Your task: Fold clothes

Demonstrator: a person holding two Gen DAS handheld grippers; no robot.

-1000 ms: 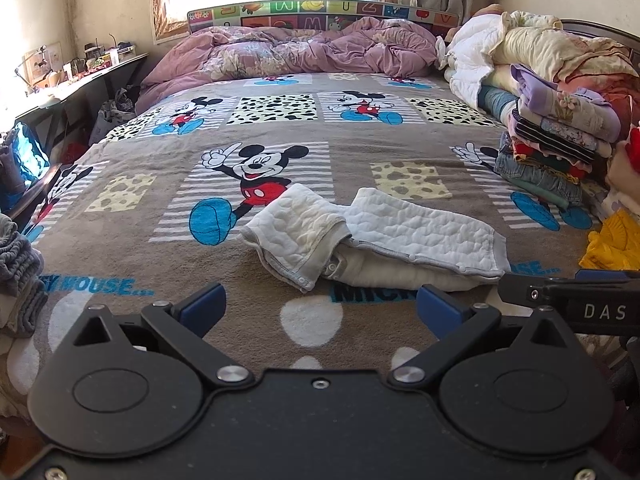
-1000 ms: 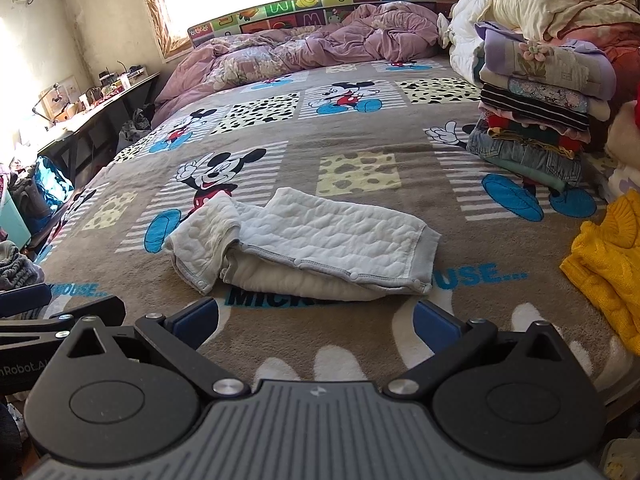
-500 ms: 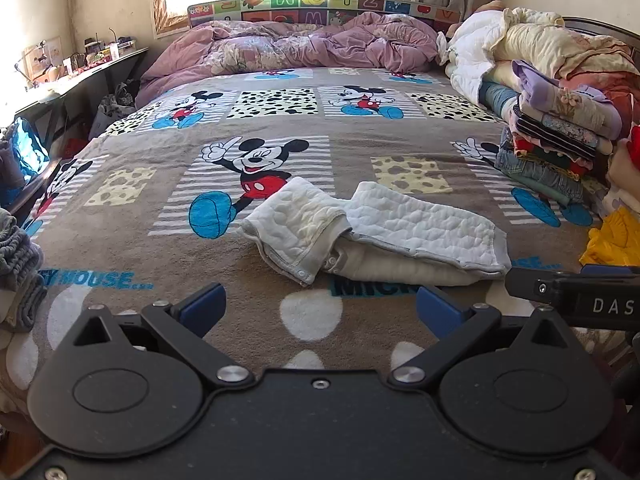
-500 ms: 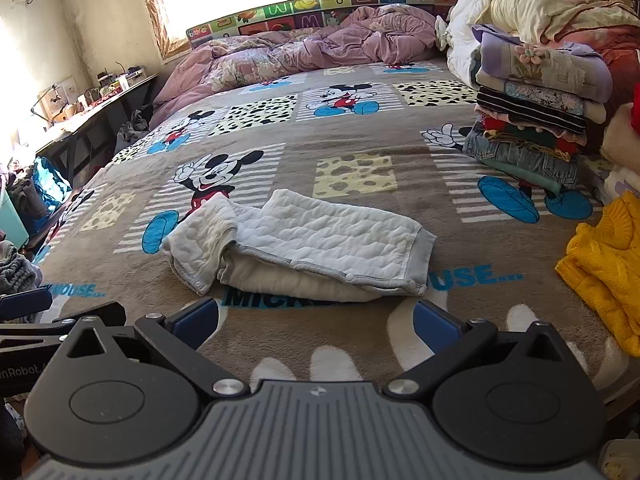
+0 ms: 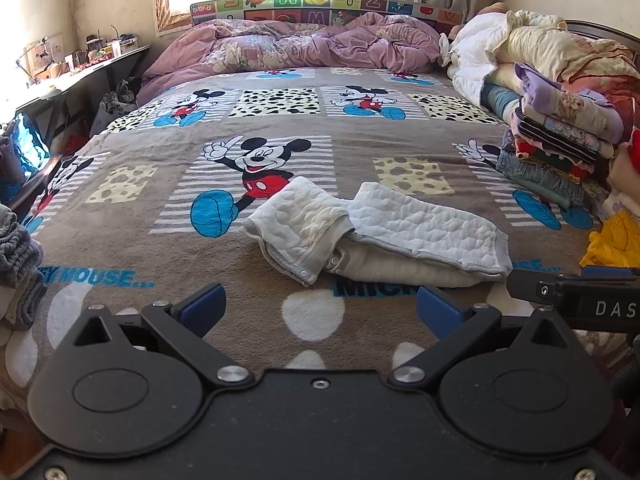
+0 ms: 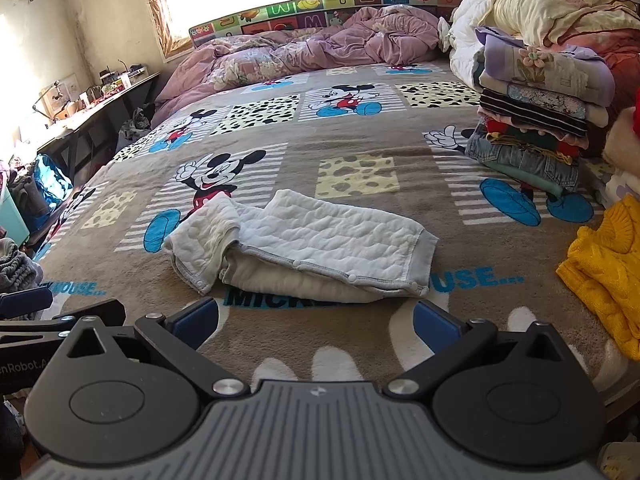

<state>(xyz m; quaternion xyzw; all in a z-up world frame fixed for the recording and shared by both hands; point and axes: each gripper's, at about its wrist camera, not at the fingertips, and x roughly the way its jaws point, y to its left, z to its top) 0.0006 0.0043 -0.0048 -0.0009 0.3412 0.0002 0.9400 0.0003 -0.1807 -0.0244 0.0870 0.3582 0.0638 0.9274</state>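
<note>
on the bed (image 5: 120,248) the white quilted garment (image 6: 304,248) lies partly folded, just ahead of us. both our grippers' fingers (image 5: 200,304) (image 6: 436,322) are spread and empty; it could want another fold or stacking.

"MICKEY MOUSE..." on blanket (image 5: 120,236), "DAS" on right gripper (image 5: 576,300), letters on headboard (image 5: 320,2)
</note>
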